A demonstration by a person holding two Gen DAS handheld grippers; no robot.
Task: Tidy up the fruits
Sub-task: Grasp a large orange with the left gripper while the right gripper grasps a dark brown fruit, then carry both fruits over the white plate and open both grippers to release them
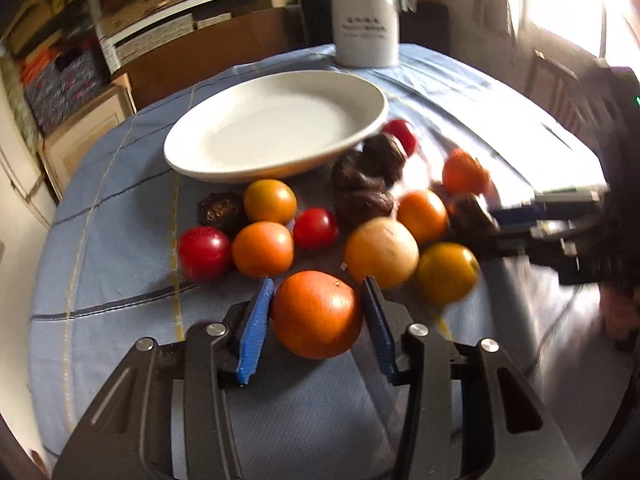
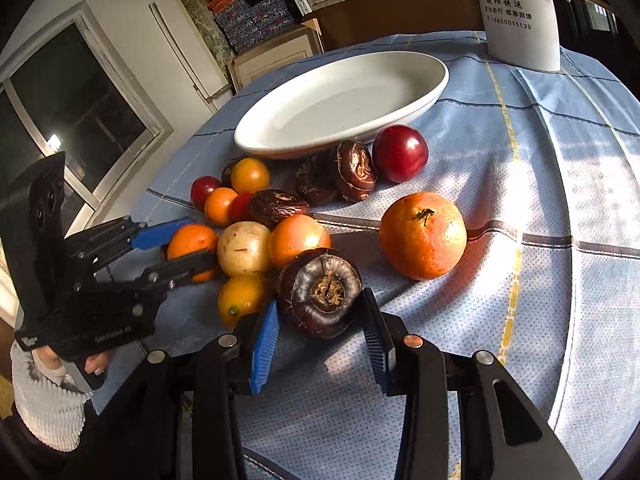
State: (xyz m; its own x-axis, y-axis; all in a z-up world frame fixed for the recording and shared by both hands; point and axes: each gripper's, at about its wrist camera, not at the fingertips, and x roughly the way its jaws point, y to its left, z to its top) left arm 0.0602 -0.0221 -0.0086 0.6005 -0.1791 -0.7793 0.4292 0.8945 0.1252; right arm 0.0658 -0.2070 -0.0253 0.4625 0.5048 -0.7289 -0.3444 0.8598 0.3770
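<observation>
1. Left wrist view: we see the left gripper [image 1: 316,312] narrowed around the large round orange tangerine [image 1: 317,314], its blue pads [image 1: 256,328] touching or just shy of the skin. If the grip is loose, the fruit could roll off before reaching the empty white oval ceramic plate [image 1: 276,126]

2. Right wrist view: our right gripper [image 2: 320,312] is clamped on the dark brown wrinkled water chestnut [image 2: 320,292], amid the pile just before the plate. Lifting could nudge the touching orange fruit [image 2: 299,240] and yellow fruit [image 2: 242,296]
</observation>
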